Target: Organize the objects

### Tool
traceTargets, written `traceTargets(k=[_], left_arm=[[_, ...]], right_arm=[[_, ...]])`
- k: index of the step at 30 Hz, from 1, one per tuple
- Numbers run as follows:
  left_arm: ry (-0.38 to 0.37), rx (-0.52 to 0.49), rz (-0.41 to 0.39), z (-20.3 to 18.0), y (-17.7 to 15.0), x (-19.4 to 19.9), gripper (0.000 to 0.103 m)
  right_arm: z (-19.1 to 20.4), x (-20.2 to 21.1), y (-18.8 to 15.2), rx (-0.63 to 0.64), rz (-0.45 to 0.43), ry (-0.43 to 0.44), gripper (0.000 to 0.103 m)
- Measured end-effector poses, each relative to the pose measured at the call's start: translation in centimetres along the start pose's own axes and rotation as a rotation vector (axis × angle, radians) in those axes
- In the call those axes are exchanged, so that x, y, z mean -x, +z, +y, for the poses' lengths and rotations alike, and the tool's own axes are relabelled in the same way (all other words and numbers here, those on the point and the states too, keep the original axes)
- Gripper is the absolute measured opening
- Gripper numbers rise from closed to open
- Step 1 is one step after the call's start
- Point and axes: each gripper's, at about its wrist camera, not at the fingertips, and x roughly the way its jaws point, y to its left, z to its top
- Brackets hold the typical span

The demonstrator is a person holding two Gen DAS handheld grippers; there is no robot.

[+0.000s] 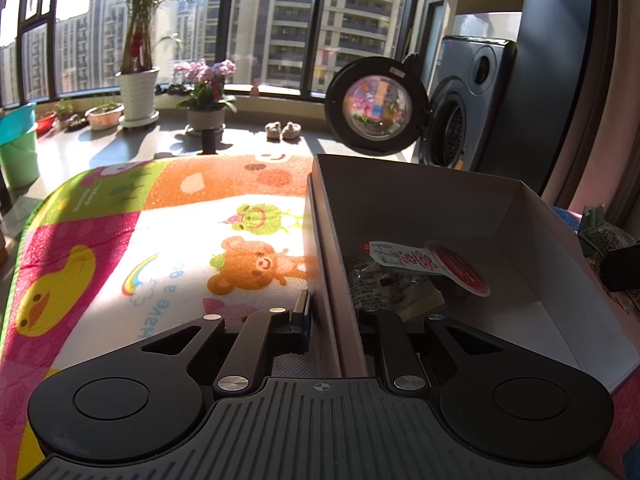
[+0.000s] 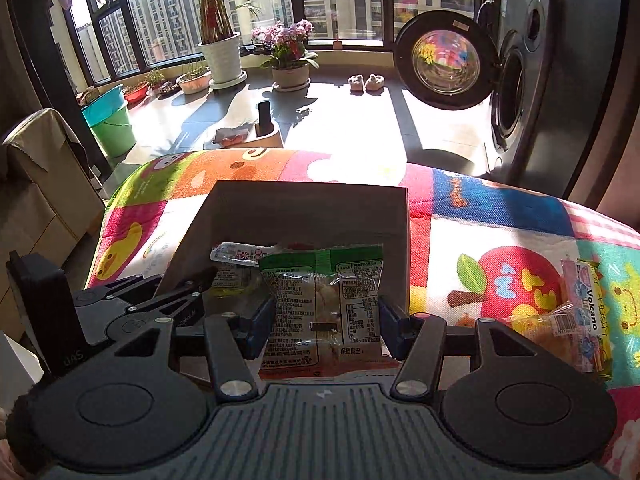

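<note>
Left wrist view: the left tongs (image 1: pixel 329 320) clamp the near wall of a white cardboard box (image 1: pixel 516 216) on the cartoon-print play mat (image 1: pixel 160 240).

Right wrist view: the right tongs (image 2: pixel 326 320) grip a clear, green-topped snack packet (image 2: pixel 320 304) above the box.

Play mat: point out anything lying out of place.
Two snack packets lie loose on the play mat, right of the cardboard box, while the other snacks are already inside. The right gripper holds another packet over the box.

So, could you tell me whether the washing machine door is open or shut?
Open. The round door stands swung out from the washing machine, leaving the dark drum opening visible.
</note>
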Motion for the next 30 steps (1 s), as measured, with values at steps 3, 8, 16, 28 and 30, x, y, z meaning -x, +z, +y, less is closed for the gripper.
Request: traceTargets(k=[3, 8, 16, 28, 30], left_arm=[[0.000, -0.001, 0.000, 0.0, 0.0, 0.0, 0.015], [0.000, -0.001, 0.000, 0.0, 0.0, 0.0, 0.015], [-0.002, -0.002, 0.000, -0.1, 0.0, 0.0, 0.015], [-0.002, -0.002, 0.000, -0.1, 0.0, 0.0, 0.015], [-0.002, -0.002, 0.000, -0.1, 0.0, 0.0, 0.015]], right_arm=[[0.2, -0.2, -0.5, 0.020, -0.015, -0.008, 0.067], [0.1, 0.8, -0.5, 0.031, -0.053, -0.011, 0.081], [-3.0, 5.1, -1.7, 0.067, -0.127, -0.119, 0.085], [-14.2, 9.0, -10.5, -0.174, -0.090, -0.349, 0.087], [-15.2, 8.6, -12.0, -0.200, -0.070, -0.378, 0.087]])
